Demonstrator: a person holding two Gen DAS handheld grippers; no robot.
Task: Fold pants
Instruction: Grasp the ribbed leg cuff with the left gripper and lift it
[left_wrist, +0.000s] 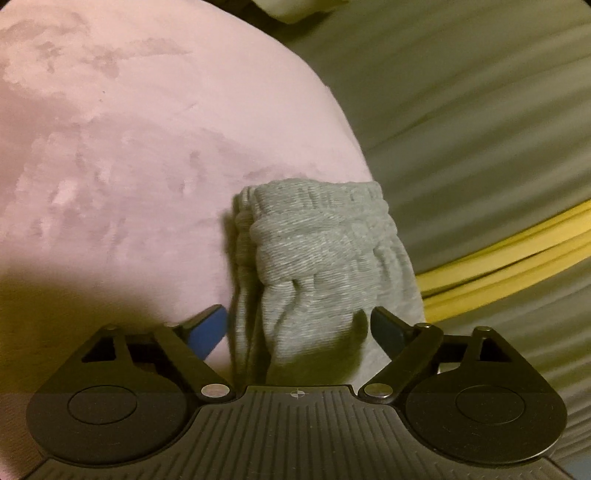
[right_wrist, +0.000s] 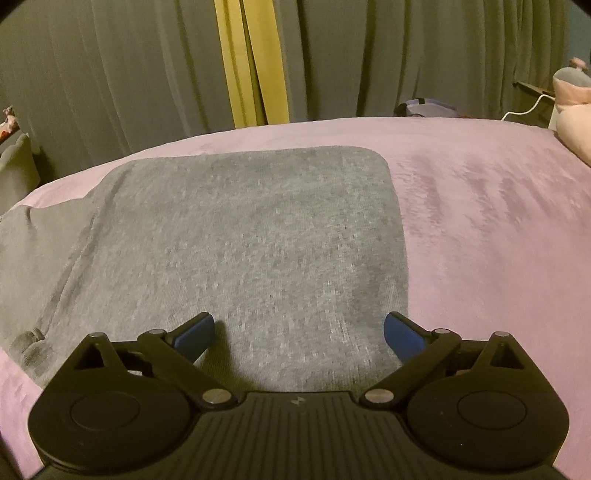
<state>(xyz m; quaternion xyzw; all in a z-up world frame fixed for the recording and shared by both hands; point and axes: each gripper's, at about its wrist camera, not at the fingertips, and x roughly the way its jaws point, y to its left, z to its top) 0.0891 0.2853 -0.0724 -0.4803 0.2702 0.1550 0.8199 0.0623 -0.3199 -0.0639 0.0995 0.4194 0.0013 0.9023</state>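
the left gripper (left_wrist: 297, 328) stands wide, its blue pads (left_wrist: 208, 328) apart on either side of the gathered waistband end of the grey pants (left_wrist: 317, 258); the cloth lies between them, but neither pad looks to press on it, so nothing is held. that bunched end sits at the edge of the pink bed cover (left_wrist: 129, 147), right where the cover falls away toward the grey curtain (left_wrist: 461, 110) with its yellow stripe (left_wrist: 498, 243).

in the right wrist view the pants (right_wrist: 251, 236) lie flat as a broad folded panel with rounded far corners, reaching almost to the far edge of the bed cover (right_wrist: 480, 206), with a looser wrinkled part trailing off toward the left edge. the right gripper (right_wrist: 299, 332) is wide too, hovering low over the near edge of that panel and gripping nothing.

the step in hand looks like taking hold for the next fold. to do it well, i judge the left claw should close over all the layers of the waistband at once, not just the top one, as the ribbed cloth is thick and bunched. the right should pinch the near edge square to the fold line, so both ends lift evenly. carry the cloth low and lay it edge to edge; the soft cover will drag and wrinkle the lower layer if it is pulled sideways.
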